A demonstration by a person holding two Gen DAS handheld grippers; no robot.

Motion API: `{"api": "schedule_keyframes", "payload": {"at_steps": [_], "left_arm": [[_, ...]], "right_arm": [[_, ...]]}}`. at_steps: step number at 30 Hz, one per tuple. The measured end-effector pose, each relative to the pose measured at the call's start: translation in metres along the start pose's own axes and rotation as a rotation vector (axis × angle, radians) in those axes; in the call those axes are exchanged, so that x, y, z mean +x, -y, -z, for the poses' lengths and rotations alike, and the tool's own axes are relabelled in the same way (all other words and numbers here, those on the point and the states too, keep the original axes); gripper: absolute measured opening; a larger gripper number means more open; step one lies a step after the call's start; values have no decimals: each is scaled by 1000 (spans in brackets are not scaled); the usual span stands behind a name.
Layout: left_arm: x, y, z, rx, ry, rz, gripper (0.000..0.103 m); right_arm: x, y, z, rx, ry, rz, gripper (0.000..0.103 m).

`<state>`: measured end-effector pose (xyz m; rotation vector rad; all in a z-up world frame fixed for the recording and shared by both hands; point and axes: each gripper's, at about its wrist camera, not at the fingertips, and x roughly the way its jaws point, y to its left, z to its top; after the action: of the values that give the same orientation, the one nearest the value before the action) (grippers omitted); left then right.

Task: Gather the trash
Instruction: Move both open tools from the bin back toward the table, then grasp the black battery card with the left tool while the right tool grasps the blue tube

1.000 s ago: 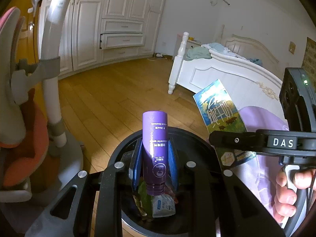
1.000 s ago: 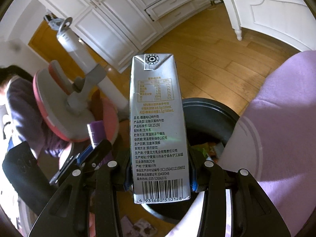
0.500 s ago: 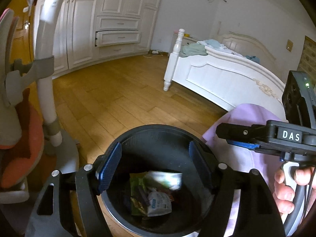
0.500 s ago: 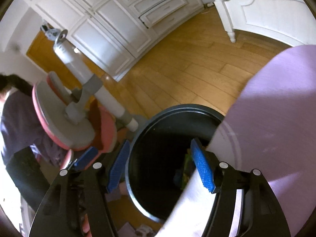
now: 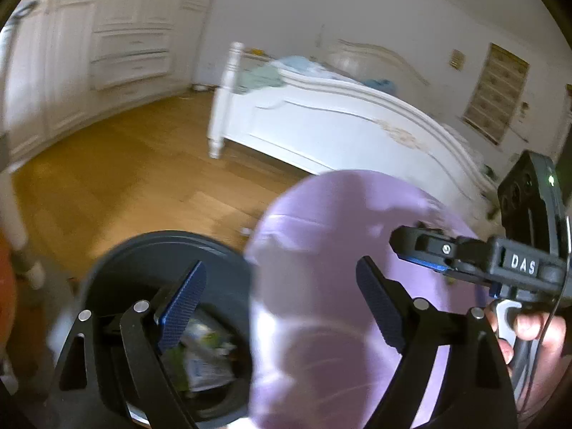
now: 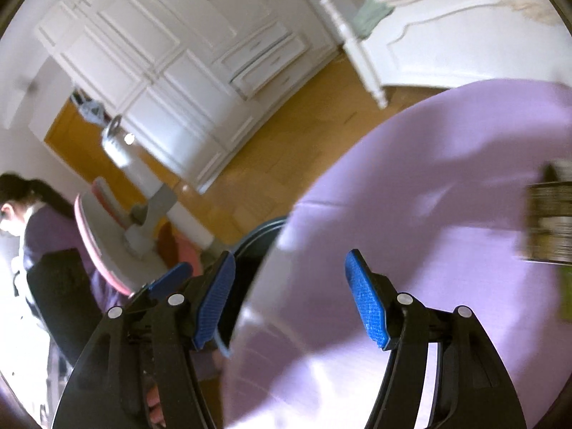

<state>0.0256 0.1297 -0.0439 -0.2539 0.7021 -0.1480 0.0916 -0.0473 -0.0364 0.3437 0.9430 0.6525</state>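
The black trash bin (image 5: 118,261) stands on the floor at the lower left in the left wrist view, with wrappers and paper (image 5: 203,354) inside. My left gripper (image 5: 279,307) hangs over the bin's right rim and the edge of the round purple table (image 5: 339,236). Its jaws are opening and hold nothing. My right gripper (image 6: 289,304) is open and empty above the table's edge (image 6: 429,196), with a sliver of the bin rim (image 6: 264,228) to its left. A blurred brownish object (image 6: 550,221) lies on the table at the far right.
A white bed (image 5: 339,125) stands beyond the table and white wardrobes (image 6: 171,53) line the far wall. A pink and grey chair (image 6: 107,243) stands left of the bin, with a person (image 6: 39,228) beside it. Wooden floor (image 5: 125,164) lies open behind the bin.
The purple bottle has left my left gripper and the milk carton my right; both jaws stand wide. Both grippers have swung right, from over the bin toward the purple table.
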Motion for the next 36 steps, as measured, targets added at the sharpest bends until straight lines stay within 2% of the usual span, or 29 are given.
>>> {"api": "schedule_keyframes", "payload": {"at_steps": [4, 6, 12, 17, 21, 25, 27, 31, 32, 36], "left_arm": [[18, 40, -7, 49, -33, 70, 89], [28, 61, -10, 71, -54, 106, 97], [72, 119, -15, 133, -124, 192, 97], [110, 153, -15, 114, -202, 233, 97], [139, 167, -14, 124, -242, 202, 97], [156, 172, -15, 134, -254, 190, 97], [164, 173, -15, 131, -267, 182, 92], [169, 178, -13, 167, -263, 154, 63], [170, 177, -13, 151, -270, 179, 60], [170, 172, -13, 134, -272, 190, 53]], "right_arm": [[-50, 37, 11, 15, 70, 109, 65], [-72, 58, 17, 30, 91, 170, 65], [-131, 121, 43, 75, 117, 391, 65], [-135, 139, 58, 43, 62, 507, 65], [-122, 146, 64, 1, 12, 563, 65], [-120, 156, 64, -36, 4, 592, 47], [-121, 160, 63, -48, 1, 593, 35], [-127, 170, 60, -26, 8, 570, 16], [-130, 173, 60, -15, 13, 559, 15], [-140, 174, 62, 16, 38, 527, 13]]}}
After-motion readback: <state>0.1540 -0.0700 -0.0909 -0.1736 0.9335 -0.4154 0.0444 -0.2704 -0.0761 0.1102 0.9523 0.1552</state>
